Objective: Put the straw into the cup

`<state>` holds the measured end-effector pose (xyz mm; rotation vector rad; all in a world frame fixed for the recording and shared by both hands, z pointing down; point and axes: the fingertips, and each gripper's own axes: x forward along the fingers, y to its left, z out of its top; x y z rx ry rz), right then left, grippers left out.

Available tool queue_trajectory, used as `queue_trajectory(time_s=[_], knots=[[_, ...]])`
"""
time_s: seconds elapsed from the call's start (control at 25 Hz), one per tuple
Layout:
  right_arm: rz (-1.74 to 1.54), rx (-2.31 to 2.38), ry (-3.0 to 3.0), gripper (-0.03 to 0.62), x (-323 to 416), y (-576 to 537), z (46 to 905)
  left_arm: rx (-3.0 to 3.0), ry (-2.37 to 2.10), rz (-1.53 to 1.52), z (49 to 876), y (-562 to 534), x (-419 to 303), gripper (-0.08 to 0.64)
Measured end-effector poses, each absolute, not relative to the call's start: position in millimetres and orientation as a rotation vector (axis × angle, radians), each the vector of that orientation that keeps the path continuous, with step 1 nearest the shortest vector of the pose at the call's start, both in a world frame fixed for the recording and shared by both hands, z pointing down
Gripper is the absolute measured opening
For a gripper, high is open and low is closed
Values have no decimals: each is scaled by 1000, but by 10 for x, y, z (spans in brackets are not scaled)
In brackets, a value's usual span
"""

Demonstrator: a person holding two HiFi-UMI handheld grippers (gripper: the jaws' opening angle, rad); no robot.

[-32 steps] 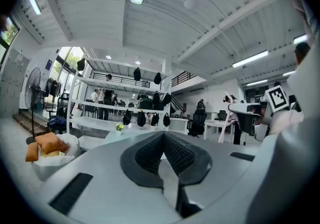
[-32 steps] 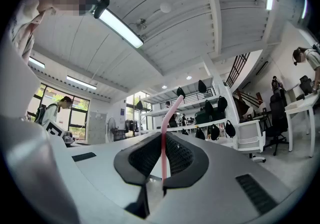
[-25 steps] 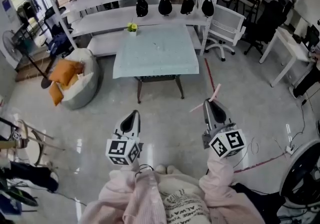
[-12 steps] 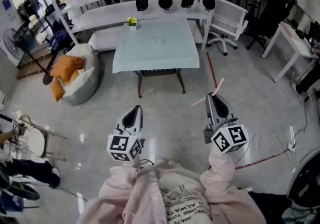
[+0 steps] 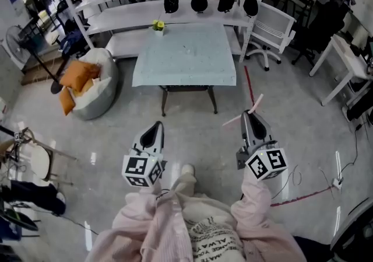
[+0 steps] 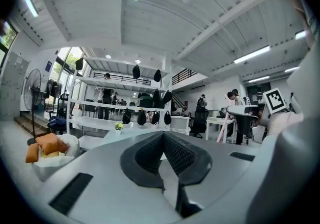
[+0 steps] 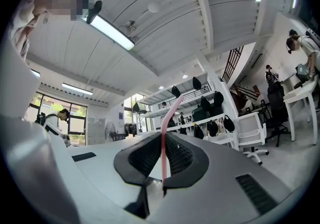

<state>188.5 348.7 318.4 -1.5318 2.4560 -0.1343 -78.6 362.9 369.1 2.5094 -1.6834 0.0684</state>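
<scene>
My right gripper [image 5: 253,119] is shut on a pink bendy straw [image 5: 242,113], which crosses the jaw tips and sticks out to both sides. In the right gripper view the straw [image 7: 164,123] rises from between the closed pads of that gripper [image 7: 164,137] and bends right at its top. My left gripper [image 5: 153,134] is shut with nothing in it; its pads [image 6: 172,150] meet at the tip. Both grippers hang over the floor, well short of the pale blue table [image 5: 185,59]. A small white container with something yellow-green in it [image 5: 157,25] stands at the table's far left corner, also seen in the left gripper view [image 6: 118,126].
White shelving [image 5: 134,18] with black bags [image 5: 199,0] stands behind the table. A white chair [image 5: 273,26] is at its right, a beanbag with orange cushions [image 5: 86,83] at its left. A red line [image 5: 249,84] and cables [image 5: 326,182] lie on the floor.
The view has shifted slightly and one foot has come forward between the grippers. Both grippers keep their pose, the straw still held in the right one.
</scene>
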Motion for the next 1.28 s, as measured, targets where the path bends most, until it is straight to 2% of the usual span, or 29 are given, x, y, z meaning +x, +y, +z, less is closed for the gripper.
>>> queue_trajectory(time_s=[0.6,1.28], knots=[[-204,-1553,2462,20,1697,2132,3439,2476,-1648,71,3932,2311,-947,0],[-183,-1660,2420,20,1439,945,3343,2502,-1558,36,3979,964,-1211,0]])
